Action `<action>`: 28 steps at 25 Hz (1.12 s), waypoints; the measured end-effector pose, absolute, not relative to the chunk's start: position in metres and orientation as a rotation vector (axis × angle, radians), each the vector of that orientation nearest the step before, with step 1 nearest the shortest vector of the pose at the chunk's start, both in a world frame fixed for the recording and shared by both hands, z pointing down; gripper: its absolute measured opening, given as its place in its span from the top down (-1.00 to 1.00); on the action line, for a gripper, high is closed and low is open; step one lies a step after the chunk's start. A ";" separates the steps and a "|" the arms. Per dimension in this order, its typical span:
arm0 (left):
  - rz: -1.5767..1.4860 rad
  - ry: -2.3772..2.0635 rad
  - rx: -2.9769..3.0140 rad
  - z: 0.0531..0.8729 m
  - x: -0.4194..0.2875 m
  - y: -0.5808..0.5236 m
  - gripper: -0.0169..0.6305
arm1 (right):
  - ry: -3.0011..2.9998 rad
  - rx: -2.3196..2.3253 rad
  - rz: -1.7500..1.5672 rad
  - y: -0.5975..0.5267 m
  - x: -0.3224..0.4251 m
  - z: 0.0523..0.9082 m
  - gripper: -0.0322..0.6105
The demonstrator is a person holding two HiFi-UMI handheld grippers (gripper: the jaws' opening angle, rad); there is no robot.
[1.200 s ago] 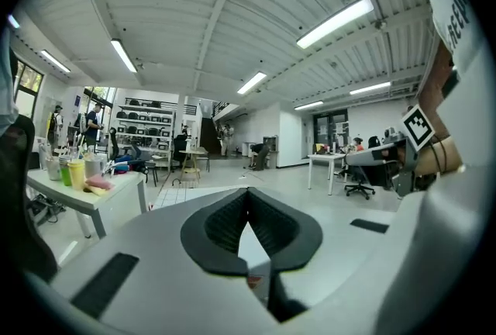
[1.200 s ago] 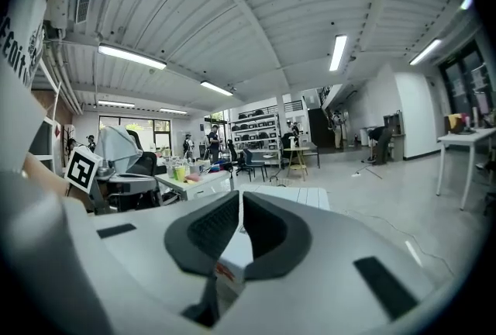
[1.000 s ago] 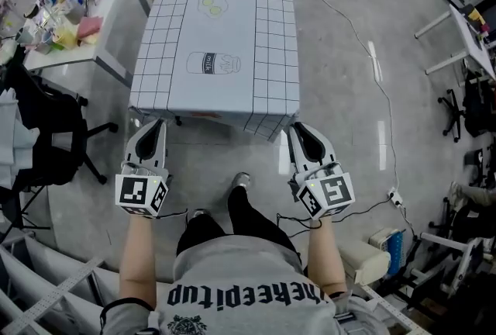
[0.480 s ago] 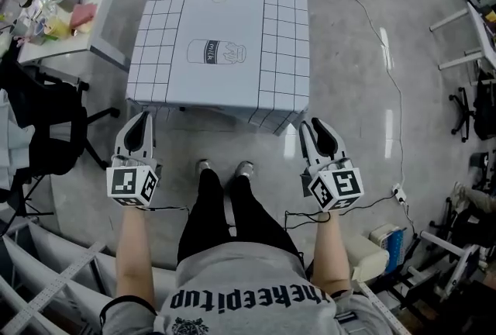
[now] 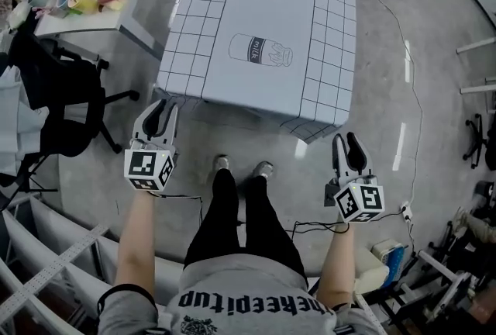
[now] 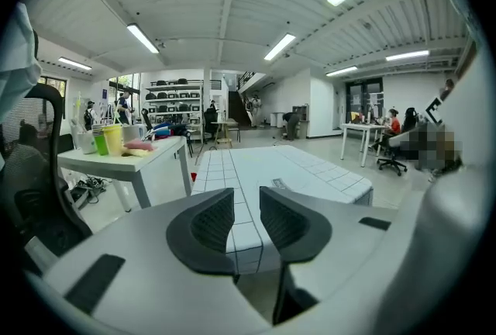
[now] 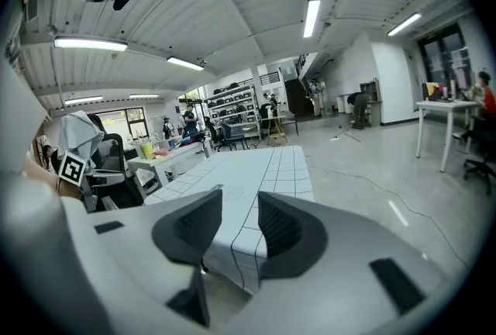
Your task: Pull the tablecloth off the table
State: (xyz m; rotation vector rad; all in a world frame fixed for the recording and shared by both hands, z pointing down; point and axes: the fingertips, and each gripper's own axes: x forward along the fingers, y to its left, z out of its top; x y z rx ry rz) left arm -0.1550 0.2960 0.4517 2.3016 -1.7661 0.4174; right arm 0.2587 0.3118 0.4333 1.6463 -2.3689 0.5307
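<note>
The grid-patterned tablecloth (image 5: 256,54) is spread over the whole worktop, which is hidden under it. The left gripper (image 5: 159,115) is held just beside the near left corner of the cloth, and the right gripper (image 5: 350,147) near the near right corner. The jaws of both grippers have just been opening and are partly apart; nothing is gripped by them.
</note>
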 end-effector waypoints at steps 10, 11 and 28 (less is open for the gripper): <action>0.551 -1.769 2.188 0.525 -0.216 0.285 0.44 | -2.288 1.712 0.620 0.303 0.262 0.475 0.32; 0.565 -1.761 2.180 0.533 -0.219 0.285 0.42 | -2.279 1.719 0.625 0.303 0.264 0.479 0.32; 0.668 -1.774 2.056 0.631 -0.267 0.272 0.36 | -2.144 1.804 0.666 0.305 0.298 0.556 0.29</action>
